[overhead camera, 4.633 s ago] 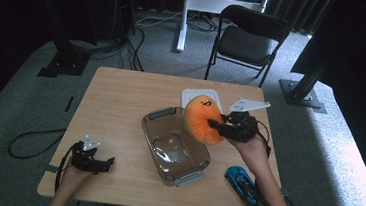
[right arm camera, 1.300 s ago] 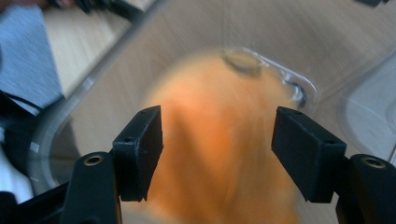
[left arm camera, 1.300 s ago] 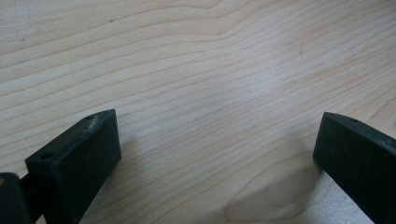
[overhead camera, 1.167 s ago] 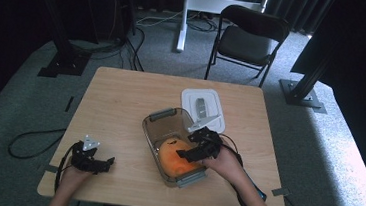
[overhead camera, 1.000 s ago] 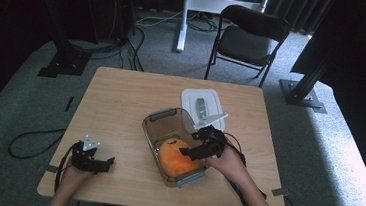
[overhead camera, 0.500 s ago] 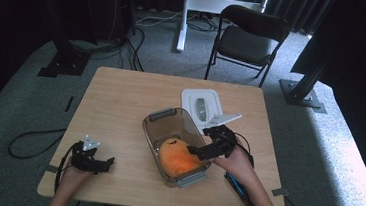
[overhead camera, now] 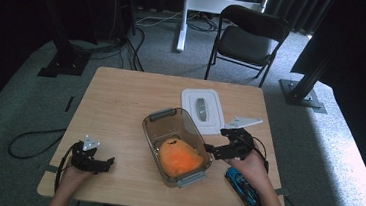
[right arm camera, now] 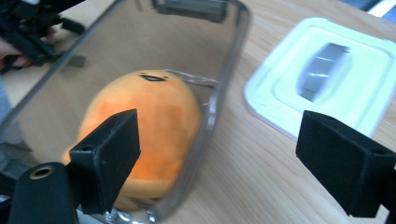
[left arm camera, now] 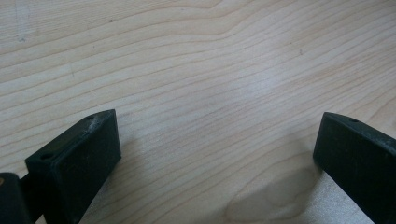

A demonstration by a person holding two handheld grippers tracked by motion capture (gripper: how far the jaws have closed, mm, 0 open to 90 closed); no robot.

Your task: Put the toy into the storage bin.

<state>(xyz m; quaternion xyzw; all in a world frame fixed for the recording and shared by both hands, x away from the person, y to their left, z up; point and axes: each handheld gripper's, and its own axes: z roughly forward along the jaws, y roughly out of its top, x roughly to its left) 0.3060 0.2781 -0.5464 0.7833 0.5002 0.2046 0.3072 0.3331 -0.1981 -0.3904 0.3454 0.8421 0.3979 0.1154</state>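
My right claw [overhead camera: 213, 149] hung just beside the right wall of the clear tub [overhead camera: 151, 128], its jaws standing wide apart with nothing between them; they had just been opening. In the right gripper view the claw [right arm camera: 217, 154] looked across the tub's rim [right arm camera: 229, 70], one jaw in front of the orange plush toy [right arm camera: 144, 126] and the other out over the bare wooden surface [right arm camera: 252, 163]. The toy [overhead camera: 180, 158] lay inside the tub, toward its near end, with its small dark face markings turned toward the far end. I was not touching it.

The white lid [overhead camera: 203, 110] lay flat on the surface just beyond the tub's far right corner, apart from the tub. In the right gripper view the lid [right arm camera: 327, 70] showed pale and blurred past my open jaws. A blue thing [overhead camera: 241, 184] lay near the front right edge of the surface [overhead camera: 121, 97], just by my right hand; what it was I could not tell.

My left claw [overhead camera: 108, 162] rested low at the front left corner of the surface, well apart from the tub. Its jaws also stood apart, and the left gripper view showed plain wood grain [left arm camera: 210, 93] between them.
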